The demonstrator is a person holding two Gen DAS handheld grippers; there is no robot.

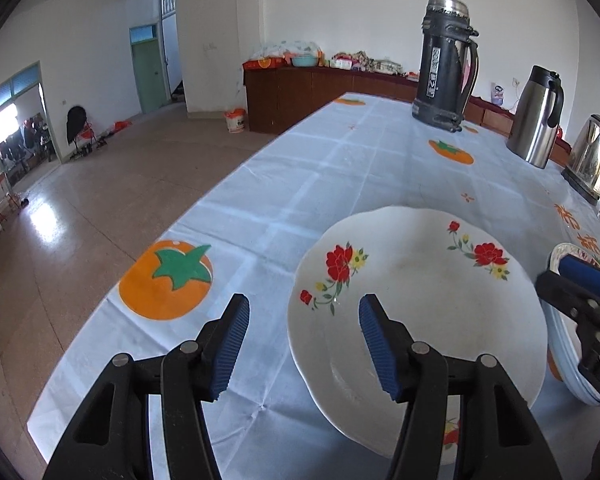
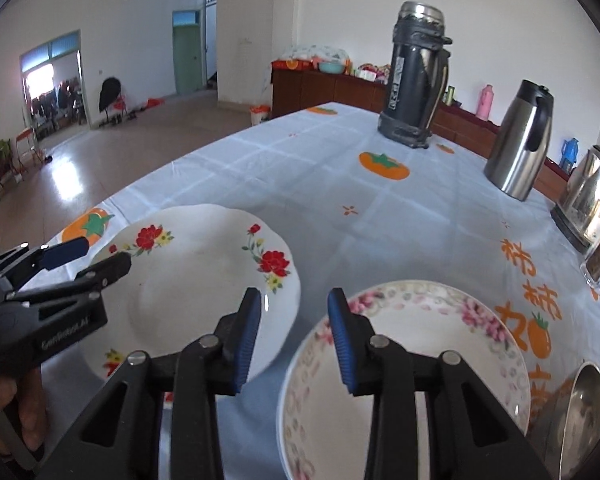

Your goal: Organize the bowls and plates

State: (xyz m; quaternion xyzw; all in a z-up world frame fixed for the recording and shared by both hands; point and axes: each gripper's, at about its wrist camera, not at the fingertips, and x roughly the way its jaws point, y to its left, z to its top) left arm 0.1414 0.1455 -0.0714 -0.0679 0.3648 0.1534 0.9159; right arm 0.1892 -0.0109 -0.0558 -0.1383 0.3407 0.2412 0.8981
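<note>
While both tongs gape, red-flowered plate (image 1: 416, 312) lies beneath left tongs (image 1: 304, 344).

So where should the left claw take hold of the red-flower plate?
Probably at the near left rim of the red-flower plate. The plate lies flat on the tablecloth with a raised scalloped edge, and the open left claw already straddles that edge, one finger outside and one over the dish. Come in low from the left; the right claw crowds the other side.
</note>
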